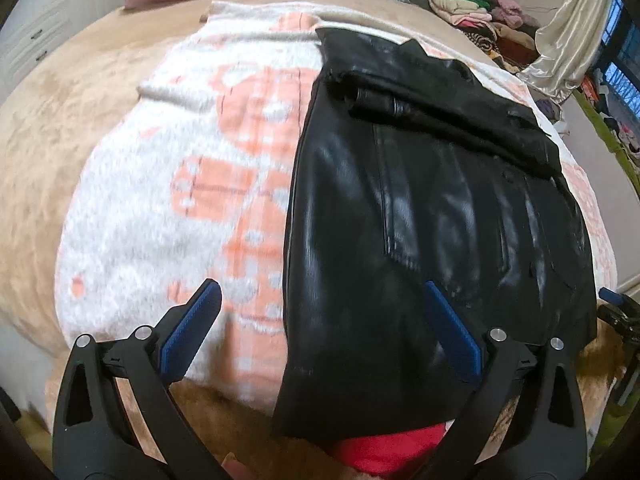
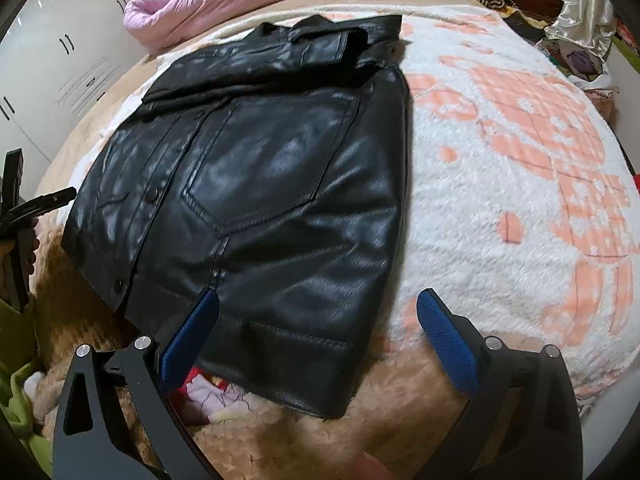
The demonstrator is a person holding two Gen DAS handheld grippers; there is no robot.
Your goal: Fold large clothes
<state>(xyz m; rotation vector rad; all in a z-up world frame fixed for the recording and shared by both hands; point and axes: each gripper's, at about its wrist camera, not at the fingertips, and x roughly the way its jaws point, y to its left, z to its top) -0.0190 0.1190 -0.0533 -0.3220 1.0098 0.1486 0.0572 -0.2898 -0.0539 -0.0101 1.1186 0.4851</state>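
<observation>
Left claw (image 1: 320, 304), right claw (image 2: 318, 312) spread wide, empty, above black leather jacket (image 2: 272, 184); snap buttons seen only right view.

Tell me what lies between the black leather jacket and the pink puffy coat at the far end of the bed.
In the right wrist view, only a strip of white-and-orange blanket and tan bedspread separates the black leather jacket from the pink puffy coat; nothing else lies there.

left hand-held gripper (image 1: 320, 320): jaws spread, empty | black leather jacket (image 1: 420, 240): folded on white-and-orange blanket (image 1: 168, 200)
</observation>
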